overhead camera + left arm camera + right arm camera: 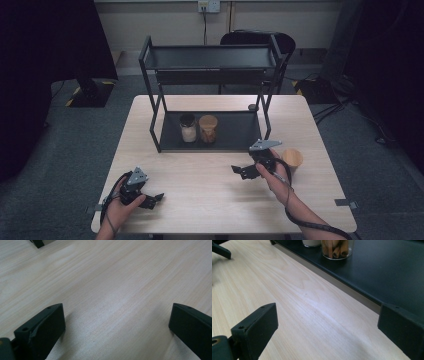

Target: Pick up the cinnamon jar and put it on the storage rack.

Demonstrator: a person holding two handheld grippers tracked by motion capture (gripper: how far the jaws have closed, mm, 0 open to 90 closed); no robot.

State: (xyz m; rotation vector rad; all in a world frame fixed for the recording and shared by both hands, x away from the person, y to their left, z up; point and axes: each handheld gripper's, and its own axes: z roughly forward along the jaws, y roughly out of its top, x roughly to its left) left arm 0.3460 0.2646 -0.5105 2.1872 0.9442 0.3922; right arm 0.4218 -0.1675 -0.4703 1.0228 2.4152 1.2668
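A person worked at a pale wooden bench (pixel 200 190) with a two-fingered gripper in each hand. In the high view, the left gripper (pixel 156 199) lay low near the front left of the bench, while the right gripper (pixel 239 171) was held further forward, just in front of a black two-tier rack (pixel 210 57). A jar with a wooden lid (pixel 292 159) stood on the bench just beside the right hand (pixel 276 172), on its outer side; whether the two touched could not be told.

On the rack's lower shelf, the high view showed two jars side by side: a dark-lidded jar of white contents (pixel 188 128) and a wooden-lidded jar of brown sticks (pixel 208 129).

The right gripper view brought that shelf (pixel 387 270) close, with the stick-filled jar (pixel 337 248) plainly glass and the white jar (pixel 311 242) cut off at the top edge. Its fingers (pixel 254 327) stood wide apart over bare wood, gripping nothing; the lidded jar beside the hand lay outside that frame.

The left gripper view showed its own fingers (pixel 41 326) likewise spread wide and empty above the bench's grain (pixel 112 290).
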